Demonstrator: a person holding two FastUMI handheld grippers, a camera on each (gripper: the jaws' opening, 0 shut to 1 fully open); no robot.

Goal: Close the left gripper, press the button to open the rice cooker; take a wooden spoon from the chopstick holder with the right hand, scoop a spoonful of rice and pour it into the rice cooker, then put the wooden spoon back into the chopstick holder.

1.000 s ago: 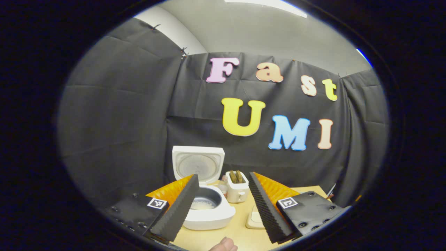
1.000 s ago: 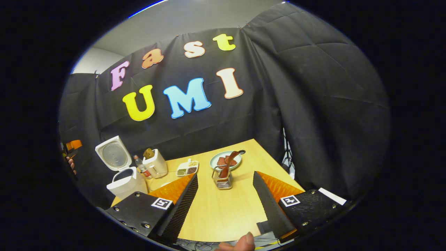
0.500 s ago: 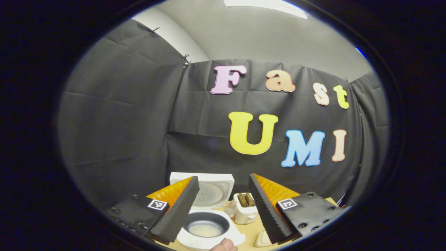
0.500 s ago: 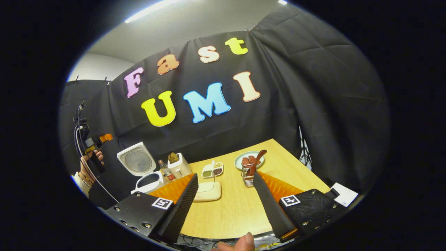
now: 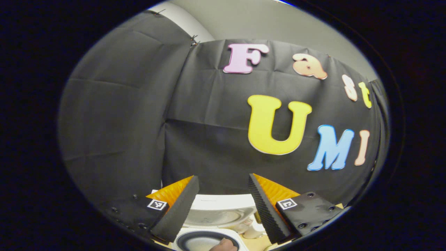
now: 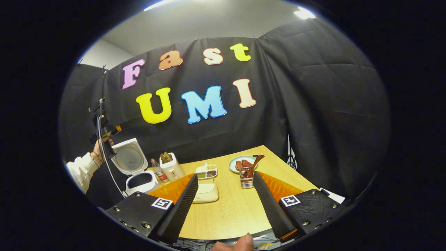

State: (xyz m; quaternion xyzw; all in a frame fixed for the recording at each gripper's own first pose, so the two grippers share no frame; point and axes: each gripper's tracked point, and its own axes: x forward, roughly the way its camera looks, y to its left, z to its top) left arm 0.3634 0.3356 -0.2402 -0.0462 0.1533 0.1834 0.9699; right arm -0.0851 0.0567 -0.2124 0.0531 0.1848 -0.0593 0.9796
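Wooden spoon (image 6: 253, 165) leans in the chopstick holder (image 6: 247, 181), right of the open rice cooker (image 6: 139, 174), its rounded end tilted up-right; my right gripper (image 6: 225, 205) and left gripper (image 5: 223, 205) both gape, grasping nothing.

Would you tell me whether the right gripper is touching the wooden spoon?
Apart: in the right gripper view the right gripper is open, bare table separating it from the wooden spoon.

bare table (image 6: 230, 212) before chopstick holder (image 6: 246, 176), raised rice cooker lid (image 6: 129, 159) at left
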